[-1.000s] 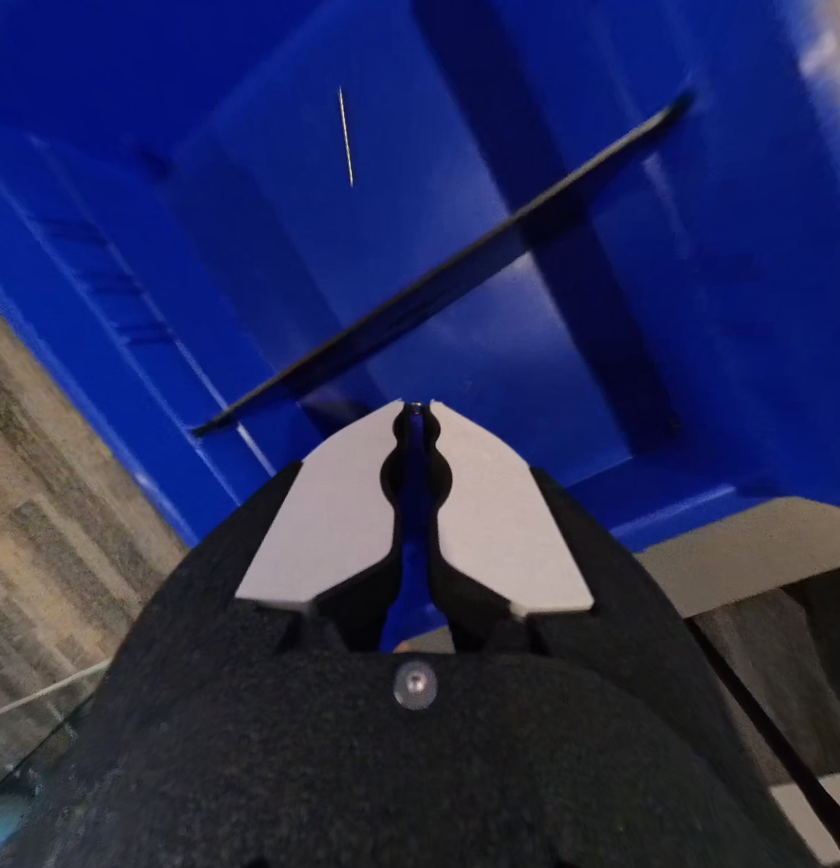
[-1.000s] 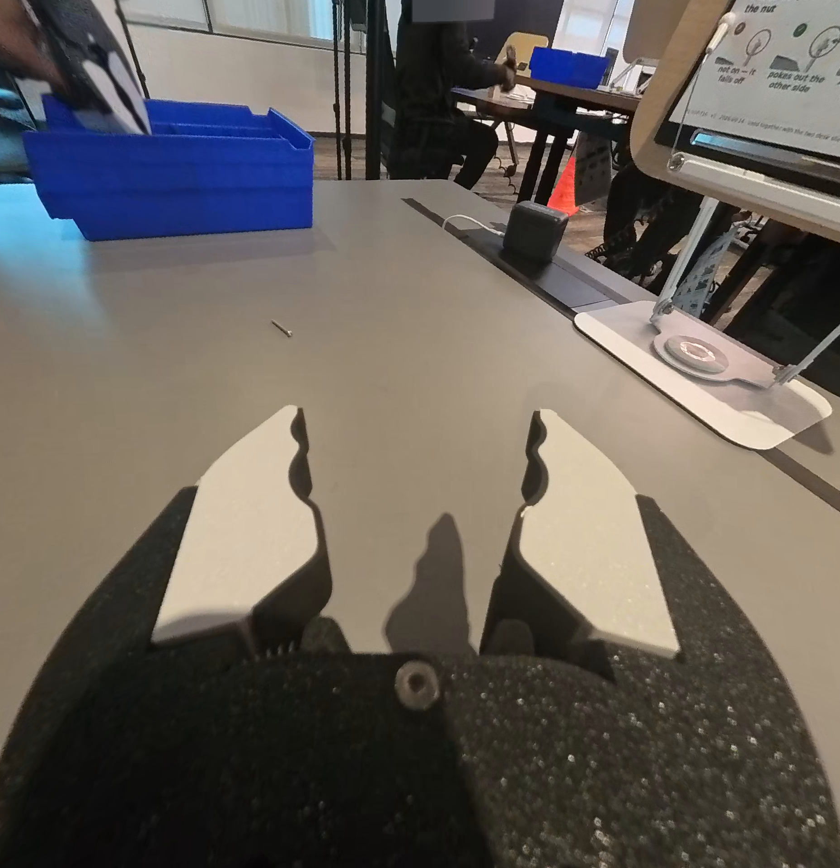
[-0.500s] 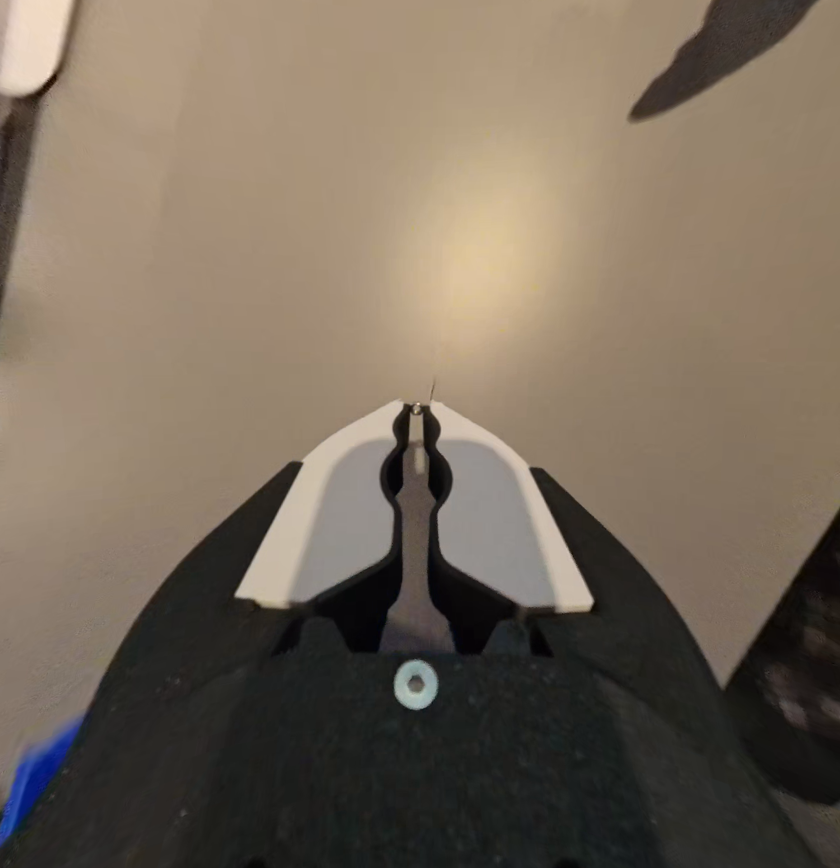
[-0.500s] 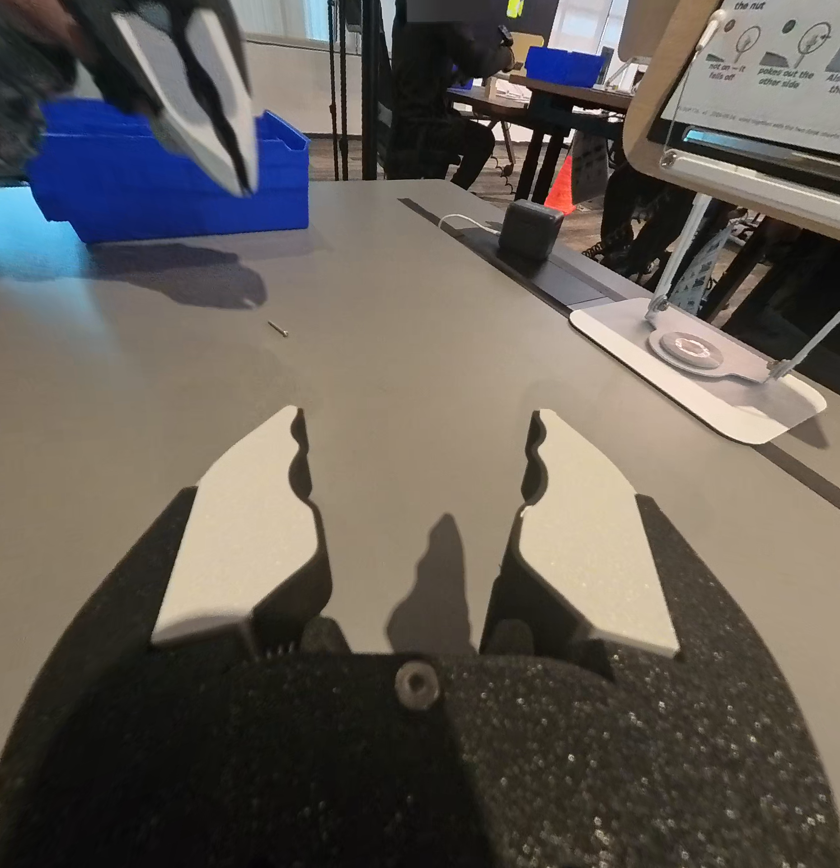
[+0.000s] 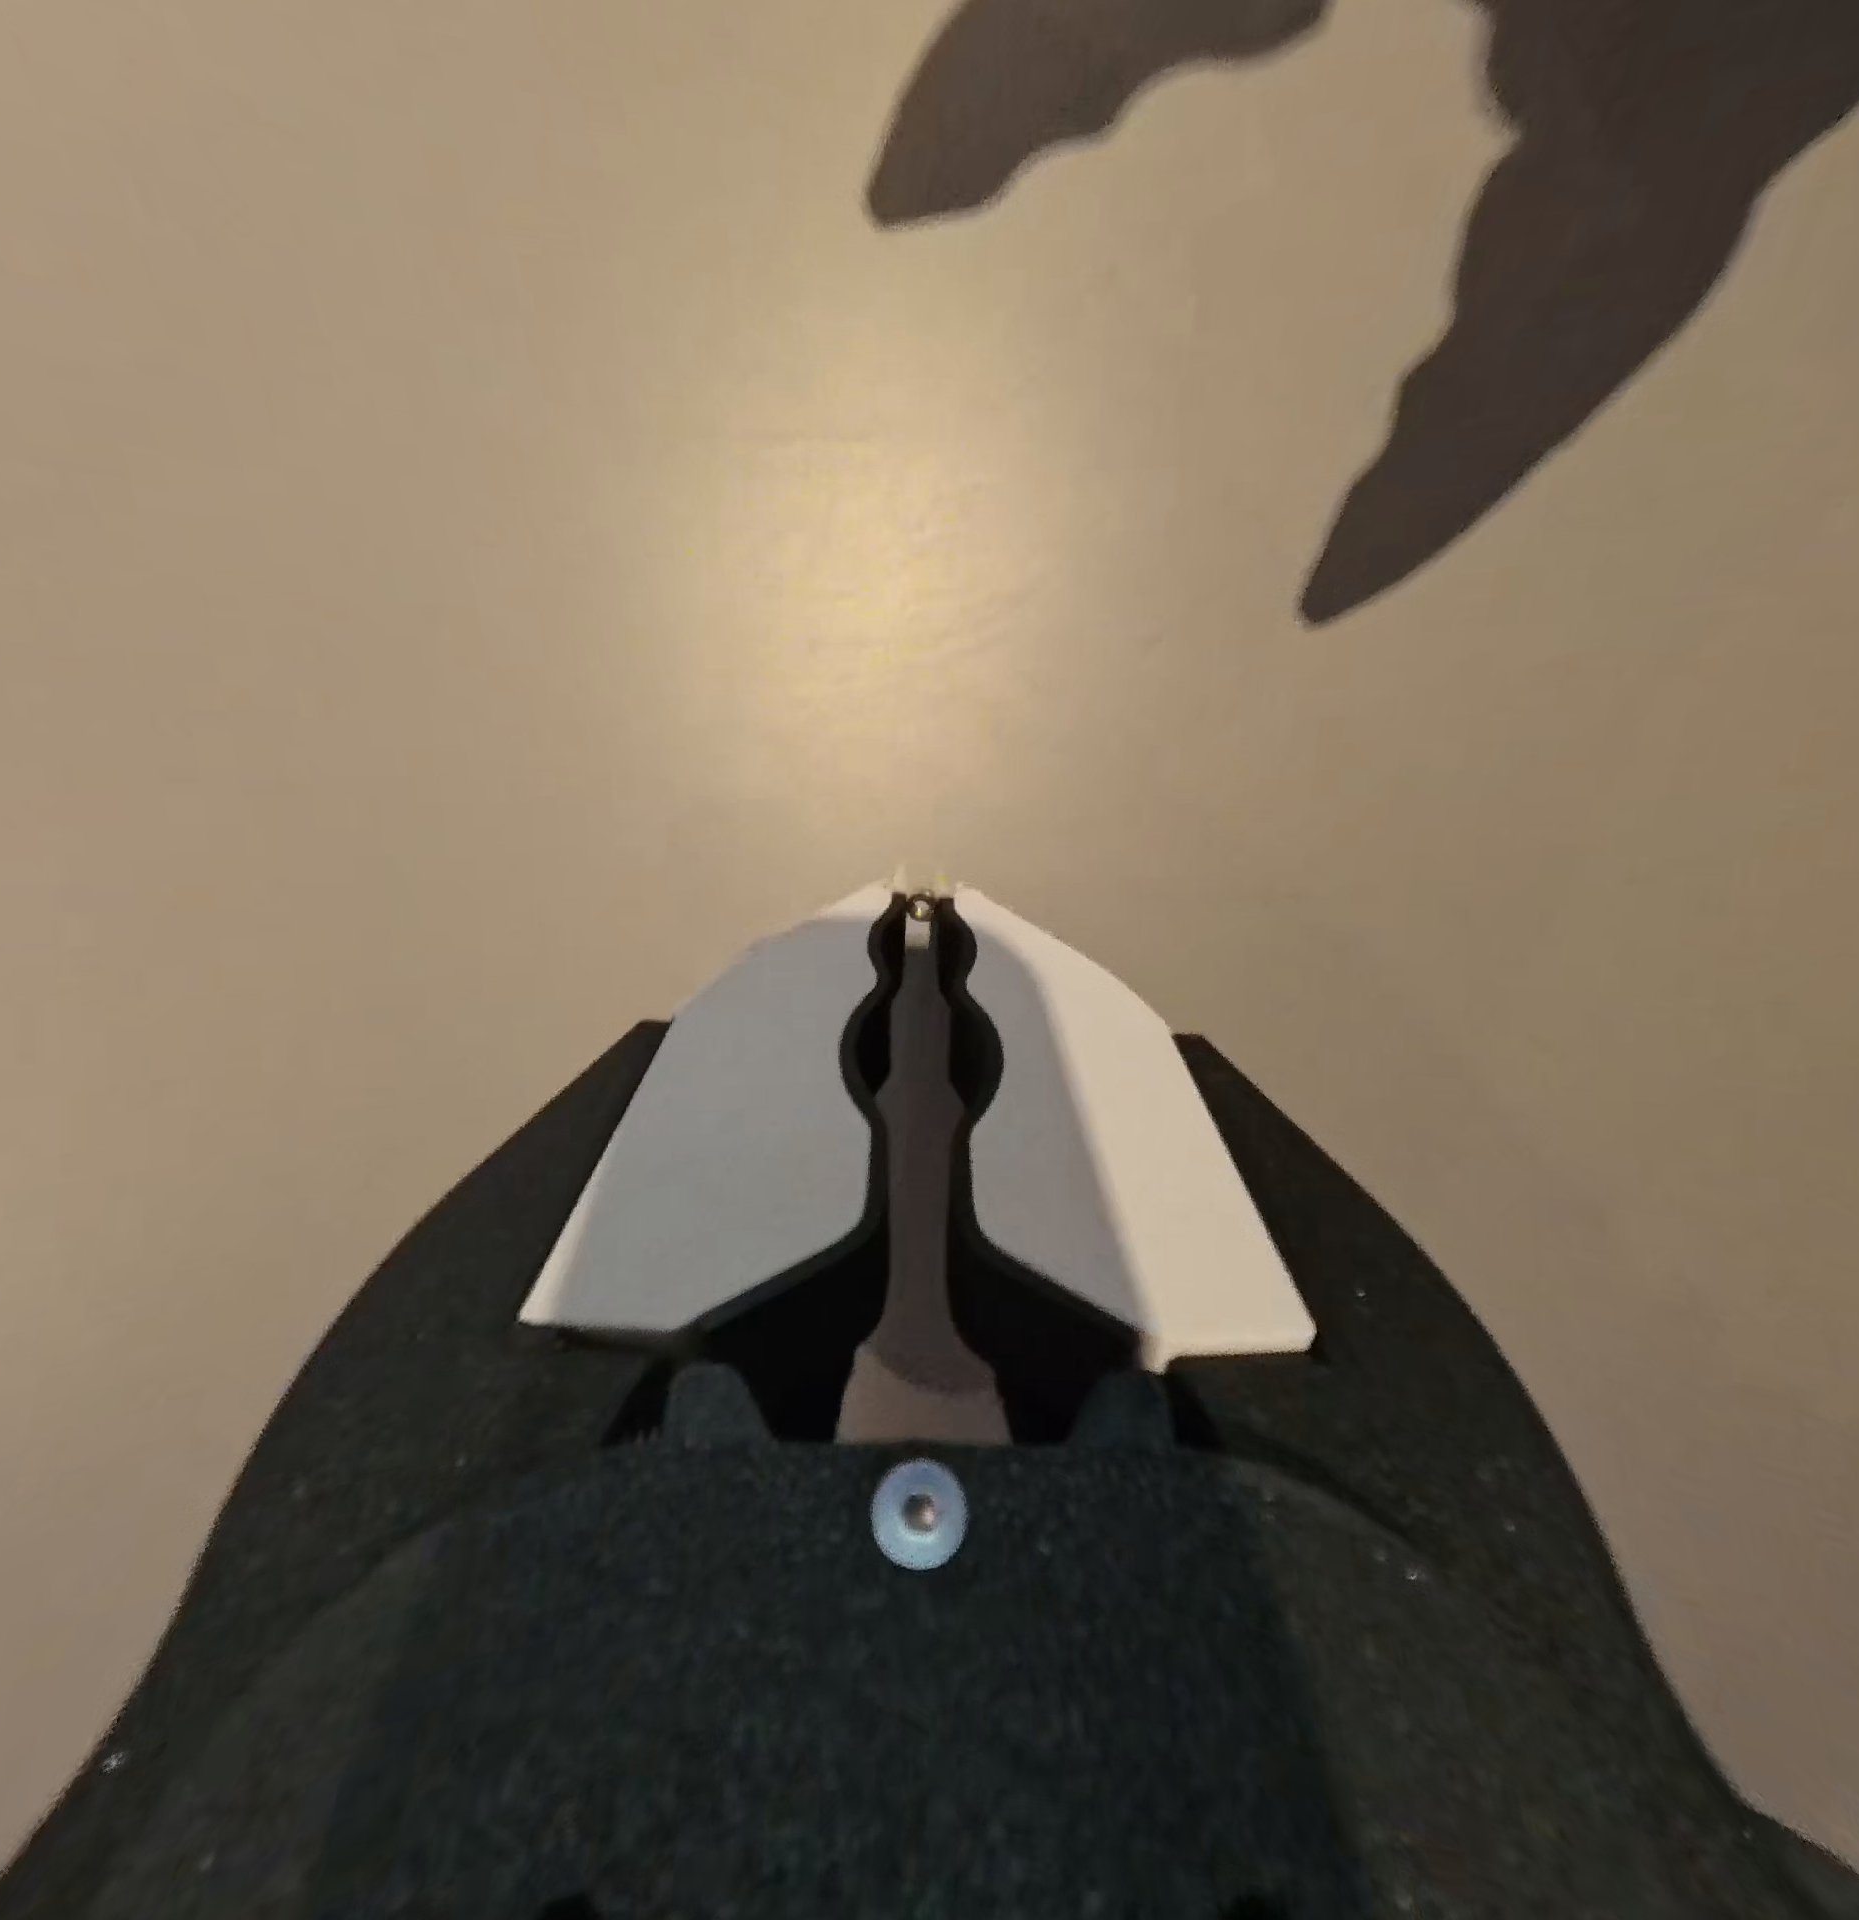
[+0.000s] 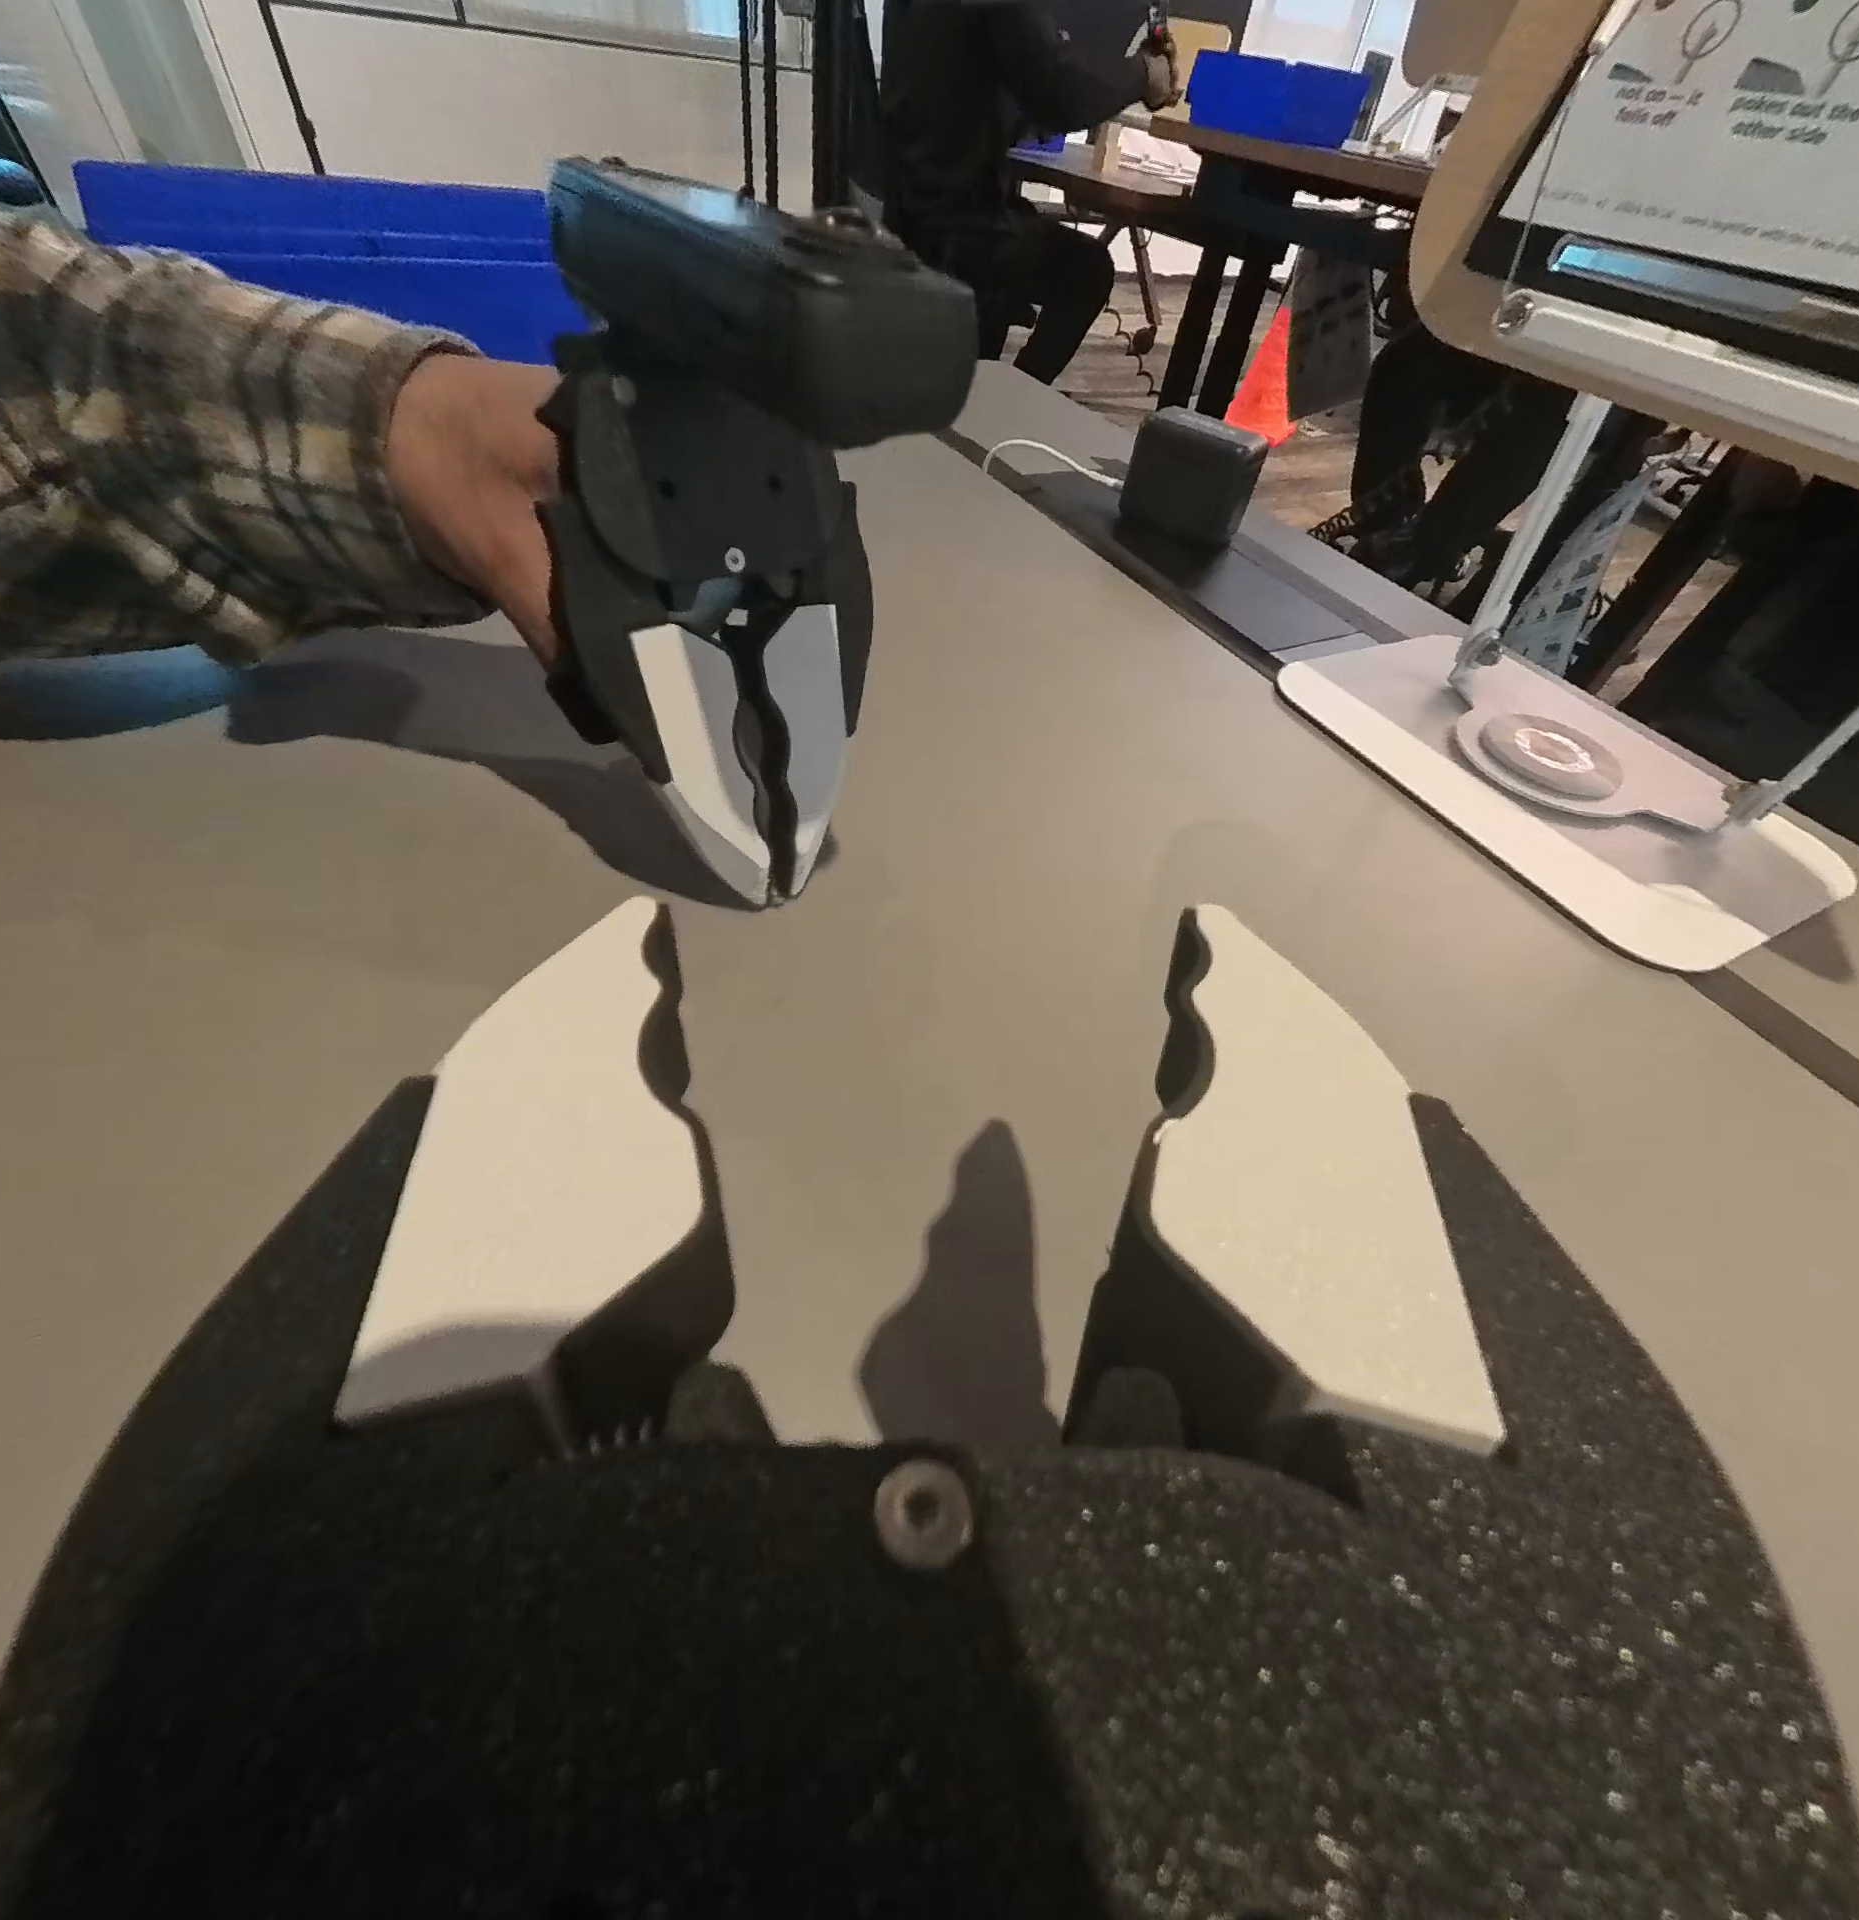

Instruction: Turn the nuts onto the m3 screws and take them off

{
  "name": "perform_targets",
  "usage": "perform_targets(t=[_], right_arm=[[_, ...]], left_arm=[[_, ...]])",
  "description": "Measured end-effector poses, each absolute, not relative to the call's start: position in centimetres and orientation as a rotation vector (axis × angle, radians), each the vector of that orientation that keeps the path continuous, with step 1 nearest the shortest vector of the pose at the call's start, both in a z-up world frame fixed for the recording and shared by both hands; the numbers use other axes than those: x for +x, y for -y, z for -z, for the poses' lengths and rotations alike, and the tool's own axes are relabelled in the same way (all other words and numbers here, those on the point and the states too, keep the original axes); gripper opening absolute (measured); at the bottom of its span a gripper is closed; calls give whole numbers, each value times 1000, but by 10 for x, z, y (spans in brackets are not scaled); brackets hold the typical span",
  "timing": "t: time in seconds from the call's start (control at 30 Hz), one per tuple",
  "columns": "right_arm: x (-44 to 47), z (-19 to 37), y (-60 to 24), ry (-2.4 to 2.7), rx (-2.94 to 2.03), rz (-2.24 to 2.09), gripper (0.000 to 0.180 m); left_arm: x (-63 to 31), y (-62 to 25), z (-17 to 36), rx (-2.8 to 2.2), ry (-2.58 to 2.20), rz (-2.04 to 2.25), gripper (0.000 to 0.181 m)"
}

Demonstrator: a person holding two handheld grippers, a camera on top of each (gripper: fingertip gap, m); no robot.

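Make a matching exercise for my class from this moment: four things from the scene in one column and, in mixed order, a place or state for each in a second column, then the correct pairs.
Things
1. left gripper
2. right gripper
3. blue bin
4. orange cone

Places or states
A. on the floor beyond the table
B. jaws spread wide, nothing between them
C. at the table's far edge, behind the plaid sleeve
D. jaws closed, tips pointing down at the table

Pairs: 1-D, 2-B, 3-C, 4-A
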State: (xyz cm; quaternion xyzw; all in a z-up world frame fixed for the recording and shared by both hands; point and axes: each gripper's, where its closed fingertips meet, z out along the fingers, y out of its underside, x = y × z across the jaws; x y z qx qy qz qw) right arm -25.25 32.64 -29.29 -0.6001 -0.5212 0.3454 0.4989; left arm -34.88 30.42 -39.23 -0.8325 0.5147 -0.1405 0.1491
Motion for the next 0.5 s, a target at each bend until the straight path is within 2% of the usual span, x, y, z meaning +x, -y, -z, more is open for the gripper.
perform_targets(t=[0.27, 0.5], right_arm=[[-255, 294, -324, 1269, -1448, -841, 89], [-253, 292, -325, 1259, -1448, -849, 89]], left_arm=[[-359, -305, 377, -2355, -1421, 429, 15], [-455, -277, 351, -2392, -1235, 393, 17]])
